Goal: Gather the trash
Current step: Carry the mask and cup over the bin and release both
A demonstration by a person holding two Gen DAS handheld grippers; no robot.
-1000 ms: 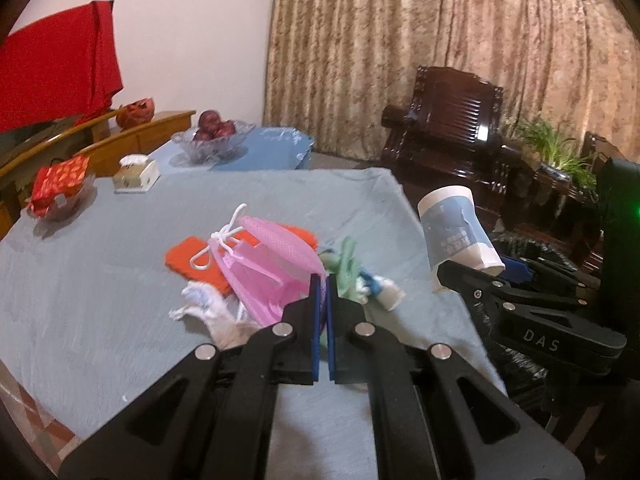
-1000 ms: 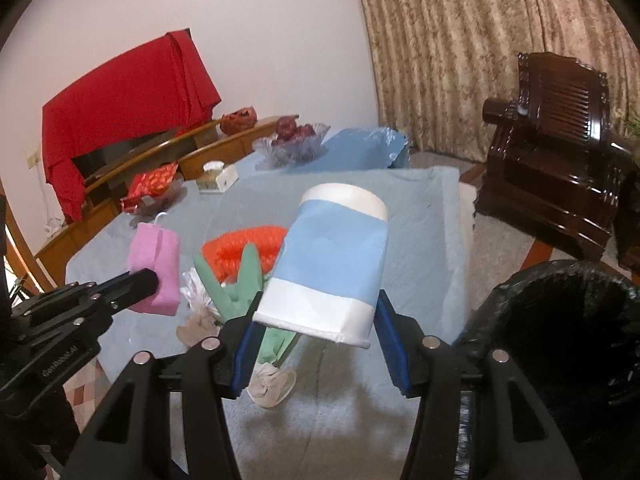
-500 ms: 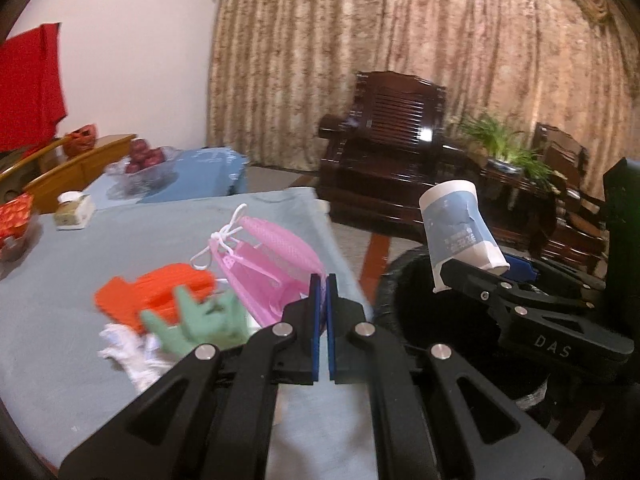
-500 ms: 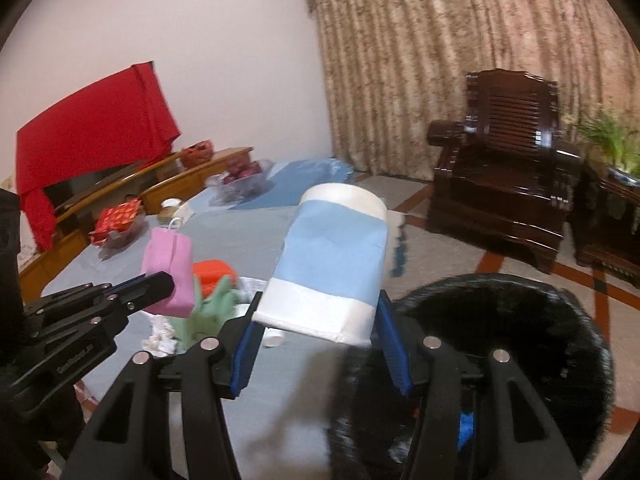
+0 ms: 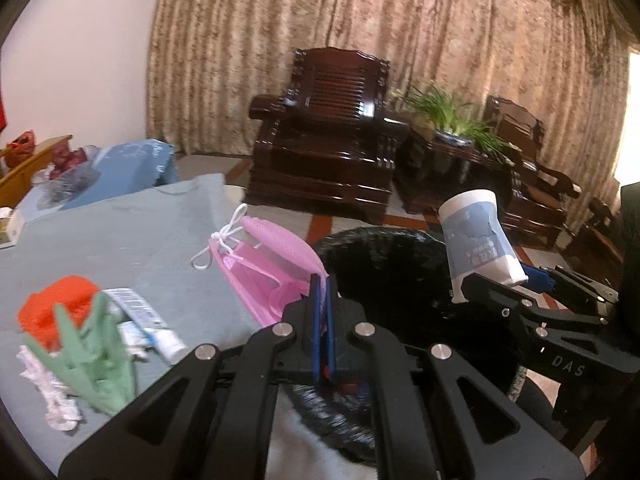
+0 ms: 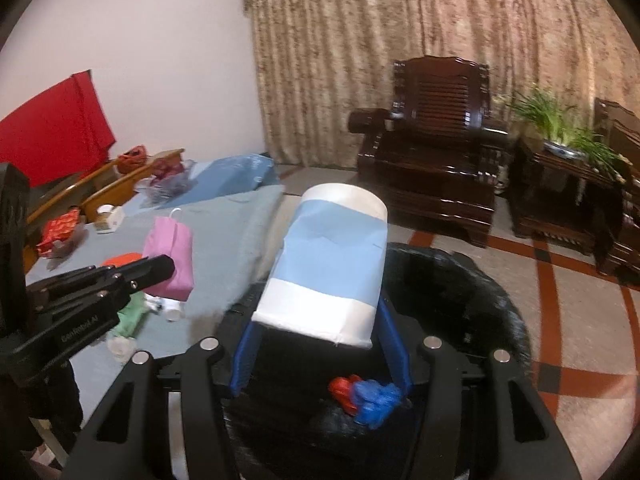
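Trash bin set on the floor off the tabletop's edge, with both claws over it.

The paper cup [image 6: 328, 276] was held in the right claw [image 6: 320, 344] above the trash bin [image 6: 476, 292], in which crumpled scraps [image 6: 366, 396] lay. The mask [image 5: 268, 264] was held in the left claw [image 5: 322, 300] over the edge of the tabletop [image 5: 120, 232], left of the bin. A glove [image 5: 92, 360], a tube [image 5: 148, 324] and a crumpled tissue [image 5: 52, 396] were left on the tabletop, farther left. An armchair [image 6: 432, 160] was placed beyond the bin, before the curtain [image 6: 400, 32], with a plant [image 6: 560, 128] to its right.
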